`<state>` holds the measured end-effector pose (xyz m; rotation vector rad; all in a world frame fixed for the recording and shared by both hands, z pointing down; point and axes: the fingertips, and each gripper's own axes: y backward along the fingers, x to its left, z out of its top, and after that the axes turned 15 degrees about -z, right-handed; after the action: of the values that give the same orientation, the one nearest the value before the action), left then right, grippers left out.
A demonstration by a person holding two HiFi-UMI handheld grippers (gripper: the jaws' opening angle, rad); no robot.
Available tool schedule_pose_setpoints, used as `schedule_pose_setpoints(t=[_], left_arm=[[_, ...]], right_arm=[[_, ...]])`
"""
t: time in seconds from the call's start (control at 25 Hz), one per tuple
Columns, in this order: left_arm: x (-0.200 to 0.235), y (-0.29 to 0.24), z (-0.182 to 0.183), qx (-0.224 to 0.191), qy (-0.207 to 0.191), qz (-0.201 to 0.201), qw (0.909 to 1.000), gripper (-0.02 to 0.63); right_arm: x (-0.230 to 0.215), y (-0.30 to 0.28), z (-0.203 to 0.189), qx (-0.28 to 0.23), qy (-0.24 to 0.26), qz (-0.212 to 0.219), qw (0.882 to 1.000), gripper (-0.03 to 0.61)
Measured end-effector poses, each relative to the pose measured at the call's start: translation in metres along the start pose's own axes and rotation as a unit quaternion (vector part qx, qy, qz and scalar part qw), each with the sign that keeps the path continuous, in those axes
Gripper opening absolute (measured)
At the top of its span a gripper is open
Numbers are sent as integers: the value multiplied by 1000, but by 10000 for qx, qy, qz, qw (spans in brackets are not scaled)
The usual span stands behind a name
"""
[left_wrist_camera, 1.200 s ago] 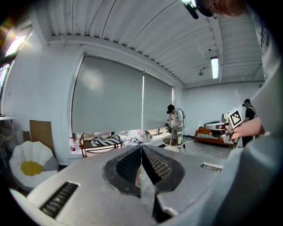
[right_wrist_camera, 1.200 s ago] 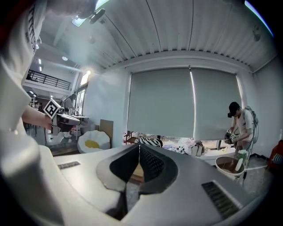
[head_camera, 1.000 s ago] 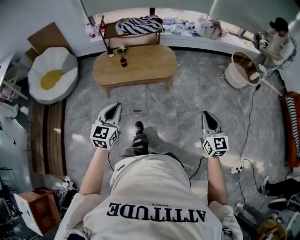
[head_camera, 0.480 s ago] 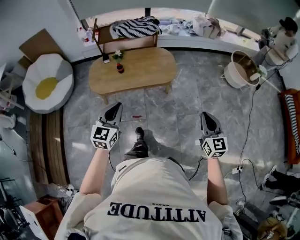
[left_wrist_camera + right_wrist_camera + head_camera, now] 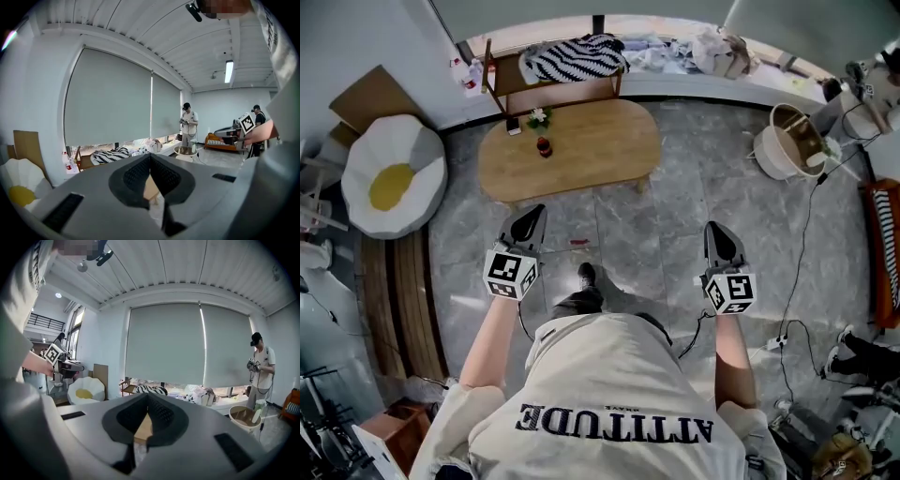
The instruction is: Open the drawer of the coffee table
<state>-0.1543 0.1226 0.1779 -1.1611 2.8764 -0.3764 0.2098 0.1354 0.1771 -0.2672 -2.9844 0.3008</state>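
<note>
Here, the grey left gripper (image 5: 532,217) and the grey right gripper (image 5: 717,232) are pointing forward above the grey marble floor (image 5: 675,211), each with its jaws pressed together and holding nothing. The oval light-wood coffee table (image 5: 581,150) is standing ahead, well apart from both.

bare floor (image 5: 675,225) lay open ahead of me up to the coffee table (image 5: 591,155); a bottle (image 5: 544,146) and small flowers (image 5: 538,116) crowded its left end, and a basket (image 5: 792,141) stood off right.
</note>
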Motion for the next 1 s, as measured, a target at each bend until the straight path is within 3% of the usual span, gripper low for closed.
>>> schedule_pose_setpoints(t=[0.28, 0.48, 0.64, 1.0], left_arm=[[67, -26, 3, 114, -107, -34, 9999, 20], [105, -43, 0, 127, -76, -170, 9997, 20], [119, -52, 0, 152, -111, -539, 9984, 20], [132, -55, -6, 18, 58, -788, 9969, 20]], right_arm=[[18, -63, 10, 60, 122, -266, 9996, 18], [37, -97, 20, 59, 131, -217, 9997, 18], [52, -116, 21, 130, 80, -118, 9998, 18], [83, -137, 21, 193, 250, 122, 9994, 18]])
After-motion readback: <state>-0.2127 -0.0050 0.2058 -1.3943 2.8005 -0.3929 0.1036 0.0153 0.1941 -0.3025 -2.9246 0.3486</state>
